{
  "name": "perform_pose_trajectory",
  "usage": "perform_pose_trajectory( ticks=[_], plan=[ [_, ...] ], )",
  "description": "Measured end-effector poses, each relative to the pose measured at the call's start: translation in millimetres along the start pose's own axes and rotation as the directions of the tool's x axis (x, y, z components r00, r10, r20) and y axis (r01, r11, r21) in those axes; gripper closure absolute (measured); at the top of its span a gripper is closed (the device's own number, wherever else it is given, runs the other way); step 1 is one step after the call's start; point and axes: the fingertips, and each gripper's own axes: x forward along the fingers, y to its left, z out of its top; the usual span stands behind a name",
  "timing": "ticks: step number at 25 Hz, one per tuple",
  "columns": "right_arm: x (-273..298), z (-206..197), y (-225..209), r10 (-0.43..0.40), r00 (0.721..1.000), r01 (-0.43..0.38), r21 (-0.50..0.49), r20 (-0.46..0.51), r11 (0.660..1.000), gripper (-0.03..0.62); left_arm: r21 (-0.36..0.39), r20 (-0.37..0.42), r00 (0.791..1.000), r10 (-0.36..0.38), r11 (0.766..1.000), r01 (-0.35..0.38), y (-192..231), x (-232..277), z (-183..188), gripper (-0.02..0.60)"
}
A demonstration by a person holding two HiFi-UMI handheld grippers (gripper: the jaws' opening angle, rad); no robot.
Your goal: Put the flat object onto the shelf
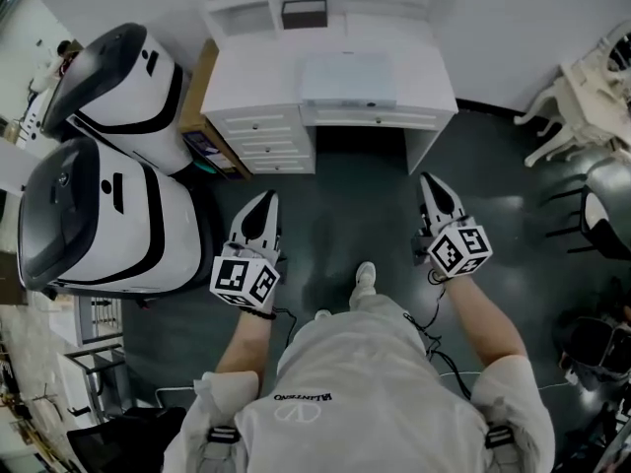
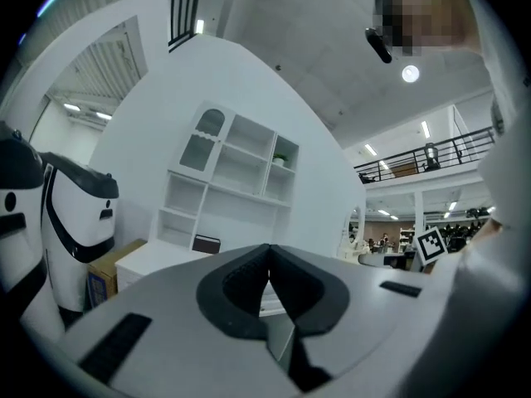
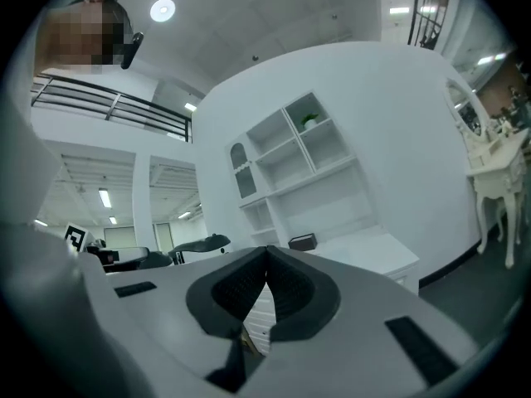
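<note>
On desk point(image 1: 246, 77), flat object point(image 1: 347, 79), well beyond left gripper point(image 1: 265, 199), right gripper point(image 1: 432, 180)

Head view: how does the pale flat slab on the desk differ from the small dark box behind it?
The flat slab is pale, nearly matching the white desk; the dark box is almost black. The slab covers far more of the desk top than the box does. The slab lies near the front edge, above the knee gap; the box sits at the back, by the shelf unit. Both rest on the desk.
</note>
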Motion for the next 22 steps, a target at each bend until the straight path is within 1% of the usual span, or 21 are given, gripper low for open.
perform_pose_trajectory(
  ticks=[5,10,12,16,19,22],
  plan=[
    [41,6,-39,0.068,0.997,-0.067,0.044,-0.025,0.997,0.583,-0.069,-0.02,0.999,0.025,0.997,-0.027,-4,63,-10,0.581],
    [77,1,-68,0.131,0.989,-0.126,0.082,-0.067,0.989,0.582,-0.067,-0.031,0.998,0.059,0.996,-0.061,-10,108,-17,0.581],
    [92,-5,-78,0.141,0.987,-0.132,0.112,-0.082,0.985,0.582,-0.086,-0.032,0.997,0.066,0.994,-0.068,-8,125,-20,0.581],
    [118,-21,-84,0.169,0.979,-0.147,0.174,-0.115,0.974,0.582,-0.116,-0.036,0.997,0.072,0.99,-0.076,-3,146,-25,0.581],
    [141,-30,-90,0.185,0.974,-0.154,0.218,-0.128,0.964,0.58,-0.166,-0.041,0.997,0.062,0.984,-0.068,5,168,-33,0.581],
    [163,-42,-90,0.203,0.968,-0.162,0.253,-0.146,0.954,0.577,-0.209,-0.066,0.997,0.046,0.976,-0.059,15,186,-48,0.581]
  ],
)
